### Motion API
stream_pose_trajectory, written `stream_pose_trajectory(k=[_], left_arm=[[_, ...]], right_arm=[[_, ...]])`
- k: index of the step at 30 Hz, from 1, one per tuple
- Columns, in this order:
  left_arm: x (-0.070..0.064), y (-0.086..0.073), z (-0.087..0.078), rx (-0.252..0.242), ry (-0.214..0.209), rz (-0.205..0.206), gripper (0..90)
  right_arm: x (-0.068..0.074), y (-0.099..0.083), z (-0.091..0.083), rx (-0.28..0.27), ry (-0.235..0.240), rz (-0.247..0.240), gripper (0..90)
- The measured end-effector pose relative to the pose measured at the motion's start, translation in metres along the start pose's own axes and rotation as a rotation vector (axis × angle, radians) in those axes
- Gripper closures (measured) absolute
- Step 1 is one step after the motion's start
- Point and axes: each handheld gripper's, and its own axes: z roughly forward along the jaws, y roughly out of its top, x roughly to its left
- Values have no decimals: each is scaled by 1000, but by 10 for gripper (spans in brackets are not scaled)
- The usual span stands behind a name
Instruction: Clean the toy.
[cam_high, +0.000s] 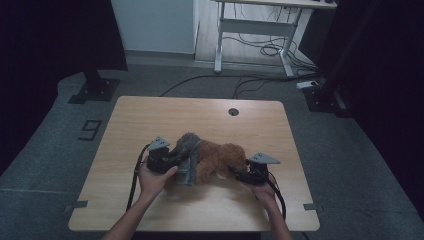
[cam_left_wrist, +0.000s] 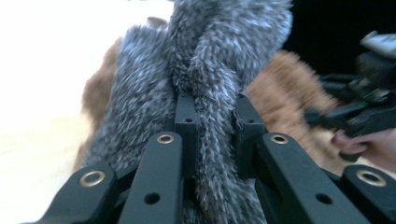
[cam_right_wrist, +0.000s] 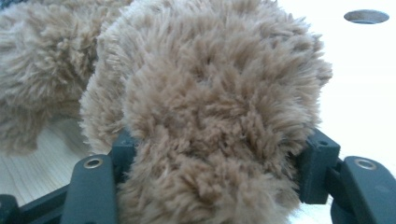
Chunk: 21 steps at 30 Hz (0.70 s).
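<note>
Left gripper (cam_high: 176, 159) clamped on grey scarf (cam_left_wrist: 212, 93); right gripper (cam_high: 240, 173) pinching brown plush (cam_right_wrist: 210, 116), jaws wide around fur; table (cam_high: 150, 120) beneath.

Plush toy (cam_high: 220, 157) lies mid-table (cam_high: 150, 120), scarf (cam_high: 190, 155) draped across its left end, left gripper (cam_high: 172, 161) at that scarf, right gripper (cam_high: 239, 174) at the toy's right, cable hole (cam_high: 233, 111) behind

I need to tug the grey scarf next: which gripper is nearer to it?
Left. The left gripper is shut on a fold of the grey scarf. The right gripper is off to its side, clamped on the brown plush toy.
</note>
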Motion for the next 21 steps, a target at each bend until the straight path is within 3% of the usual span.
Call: stream_pose_trajectory(k=[4, 7, 9, 10, 12, 14, 16, 18, 21], left_arm=[[-34, 26, 22, 18, -18, 96, 758], [-57, 39, 51, 55, -67, 107, 758], [-69, 42, 71, 75, -115, 86, 758], [-76, 42, 81, 90, -121, 88, 757], [-86, 39, 100, 130, -85, 130, 757], [-88, 30, 116, 168, -61, 139, 756], [-83, 23, 119, 159, -66, 121, 758], [-79, 21, 115, 153, -70, 114, 760], [-68, 19, 100, 147, -34, 124, 761]], right_arm=[[0, -1, 2, -18, 0, -12, 353], [0, -1, 2, -23, -4, -7, 352], [1, -2, 1, -25, -4, -10, 352], [1, -2, 1, -25, -4, -13, 353], [1, -3, 0, -26, -3, -16, 353], [1, -4, -1, -28, -4, -21, 354], [0, -5, -1, -21, -8, -23, 360], [-1, -6, -2, -22, -4, -24, 368], [-1, -6, -3, -24, -11, -35, 377]])
